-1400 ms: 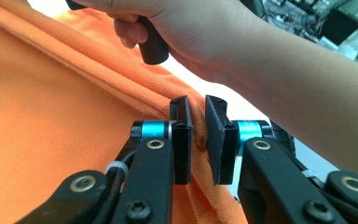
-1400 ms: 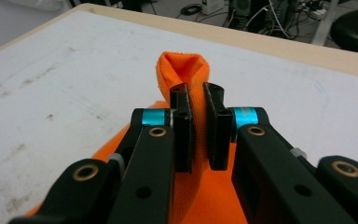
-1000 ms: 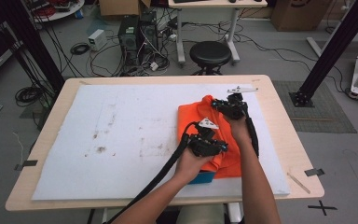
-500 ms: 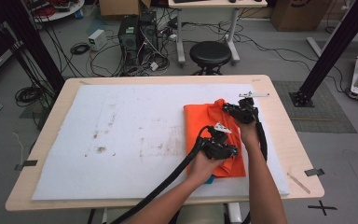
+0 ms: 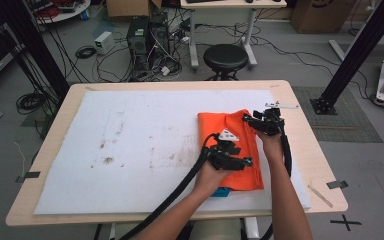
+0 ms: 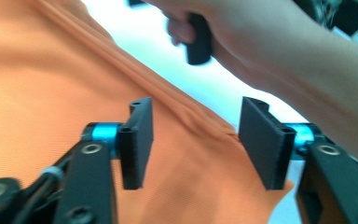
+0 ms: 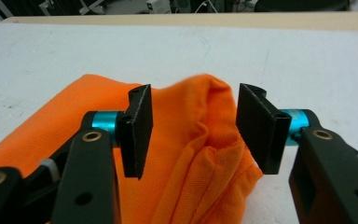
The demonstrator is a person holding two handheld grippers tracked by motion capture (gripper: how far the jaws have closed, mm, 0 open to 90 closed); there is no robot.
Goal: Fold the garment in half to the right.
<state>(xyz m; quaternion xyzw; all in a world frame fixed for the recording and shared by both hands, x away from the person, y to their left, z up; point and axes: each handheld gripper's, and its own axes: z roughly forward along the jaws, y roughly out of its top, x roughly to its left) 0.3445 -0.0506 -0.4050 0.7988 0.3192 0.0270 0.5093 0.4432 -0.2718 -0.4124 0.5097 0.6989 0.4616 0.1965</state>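
Orange cloth [image 5: 228, 131], both grippers apparently just released

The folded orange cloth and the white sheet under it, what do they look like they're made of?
The folded orange cloth looks like a matte knit fabric, probably a pique weave: a fine dotted texture shows and it creases softly. The white sheet covering the table seems a matte felt or foam mat, flat and stained; which one is unclear.
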